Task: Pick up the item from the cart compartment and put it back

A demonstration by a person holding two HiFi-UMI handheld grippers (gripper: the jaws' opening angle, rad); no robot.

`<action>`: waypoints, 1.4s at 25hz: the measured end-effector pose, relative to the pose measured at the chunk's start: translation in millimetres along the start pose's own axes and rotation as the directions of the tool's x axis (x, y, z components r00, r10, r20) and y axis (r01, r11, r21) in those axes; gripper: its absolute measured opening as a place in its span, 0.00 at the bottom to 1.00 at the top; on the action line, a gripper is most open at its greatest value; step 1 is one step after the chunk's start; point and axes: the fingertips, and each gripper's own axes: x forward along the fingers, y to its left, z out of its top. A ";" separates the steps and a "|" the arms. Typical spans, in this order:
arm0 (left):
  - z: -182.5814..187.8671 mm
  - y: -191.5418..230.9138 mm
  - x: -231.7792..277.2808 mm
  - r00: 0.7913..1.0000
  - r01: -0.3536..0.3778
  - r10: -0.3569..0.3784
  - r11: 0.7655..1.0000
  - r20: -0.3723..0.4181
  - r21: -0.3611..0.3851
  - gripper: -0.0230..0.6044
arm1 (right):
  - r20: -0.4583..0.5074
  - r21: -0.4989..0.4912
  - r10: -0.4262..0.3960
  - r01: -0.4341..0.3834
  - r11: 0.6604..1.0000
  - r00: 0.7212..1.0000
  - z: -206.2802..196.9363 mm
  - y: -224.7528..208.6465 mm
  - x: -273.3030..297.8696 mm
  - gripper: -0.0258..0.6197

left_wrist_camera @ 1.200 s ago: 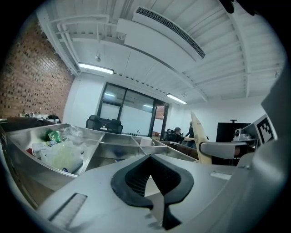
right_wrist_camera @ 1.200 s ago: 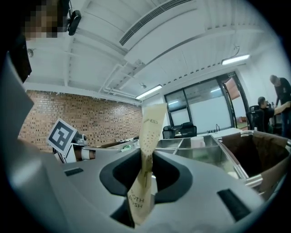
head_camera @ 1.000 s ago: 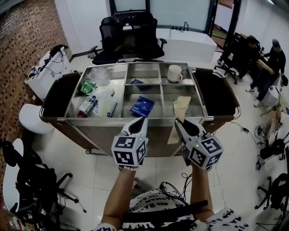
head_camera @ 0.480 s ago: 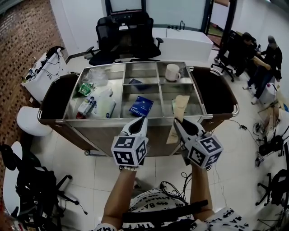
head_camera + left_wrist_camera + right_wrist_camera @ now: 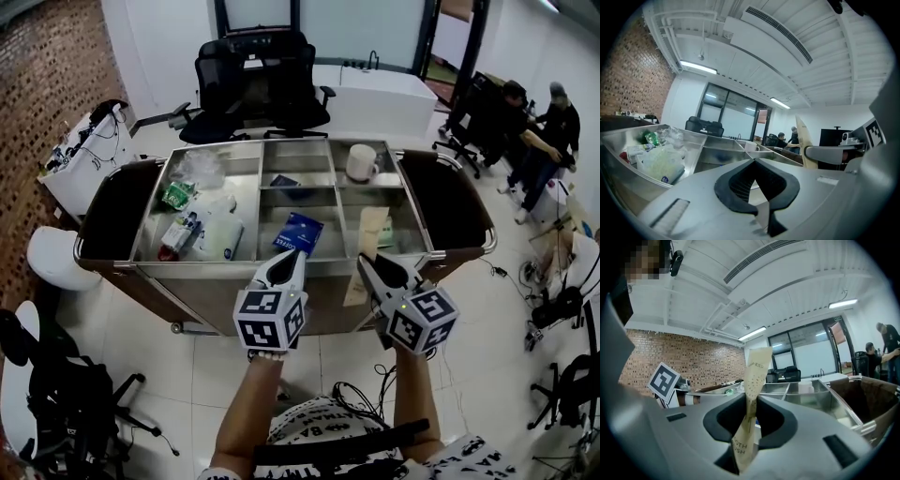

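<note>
1. At the left of the stainless-steel cart (image 5: 187, 266), the large left compartment holds a small green packet (image 5: 176, 194) and crumpled clear plastic bags (image 5: 221, 234). None of it is being handled.
2. The left gripper (image 5: 292, 255) hovers at the cart's near rim with its jaws brought together on nothing. Just beyond it, a flat blue packet (image 5: 298, 232) lies in the middle compartment.
3. The right gripper (image 5: 368, 263) has its jaws pinched almost together on the long beige paper toothbrush packet (image 5: 754, 373), gripped around mid-length. The packet stands about upright, with its long axis crossing the jaws and one end above them, the other below.
4. The coming move turns on the near right compartment (image 5: 407, 221), which lies straight ahead of the right gripper, just past the near rim. The right hand already carries the packet, so it is the one to go forward and lower it. The packet would probably have to tip off upright to lie flat there.
5. A white ceramic mug (image 5: 361, 162) sits in the far right compartment, beyond the likely drop spot.
6. Compared with a second ago, both grippers have edged closer to the cart, and their tips now reach its near rim. The pinch on the packet and the closed left jaws look unchanged.
</note>
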 end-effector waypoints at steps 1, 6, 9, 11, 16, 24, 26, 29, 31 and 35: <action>0.9 2.8 0.9 1.000 0.002 -0.002 1.000 -0.001 0.002 0.04 | -0.001 -0.001 -0.002 0.002 1.000 1.000 0.3 1.1 2.7 0.17; 5.3 13.1 3.8 1.000 0.011 -0.011 1.000 -0.001 0.004 0.04 | -0.001 -0.011 -0.013 0.013 1.000 1.000 4.3 3.7 12.2 0.17; 7.3 18.6 5.3 1.000 0.022 -0.022 1.000 -0.005 0.008 0.04 | 0.002 -0.016 -0.027 0.027 1.000 1.000 7.3 4.9 17.1 0.17; 8.2 24.6 6.2 1.000 0.030 -0.030 0.999 -0.008 0.010 0.04 | 0.002 -0.023 -0.038 0.038 0.999 0.999 8.5 6.2 21.5 0.17; 18.7 34.5 10.3 0.998 0.055 -0.055 0.998 -0.014 0.034 0.04 | 0.010 -0.095 -0.057 0.057 0.994 0.998 29.6 0.7 35.6 0.17; 48.4 48.6 20.9 0.994 0.113 -0.114 0.992 0.002 0.048 0.04 | -0.024 -0.258 -0.033 0.026 0.966 0.999 98.9 -1.1 83.1 0.17; 54.3 48.7 27.5 0.992 0.129 -0.129 0.990 -0.002 0.055 0.04 | -0.038 -0.283 -0.036 0.023 0.959 0.999 114.7 -6.4 97.2 0.17; 62.2 47.9 39.1 0.990 0.143 -0.143 0.988 -0.007 0.054 0.04 | -0.067 -0.315 -0.042 0.019 0.949 0.997 136.5 -18.6 117.9 0.17; 66.6 50.0 46.3 0.991 0.137 -0.137 0.989 -0.002 0.048 0.04 | -0.093 -0.340 -0.045 0.011 0.940 0.995 146.8 -27.7 133.0 0.17; 64.9 60.7 60.4 0.995 0.099 -0.098 0.995 -0.019 0.022 0.04 | -0.164 -0.347 -0.029 -0.030 0.937 0.986 147.9 -47.6 167.5 0.17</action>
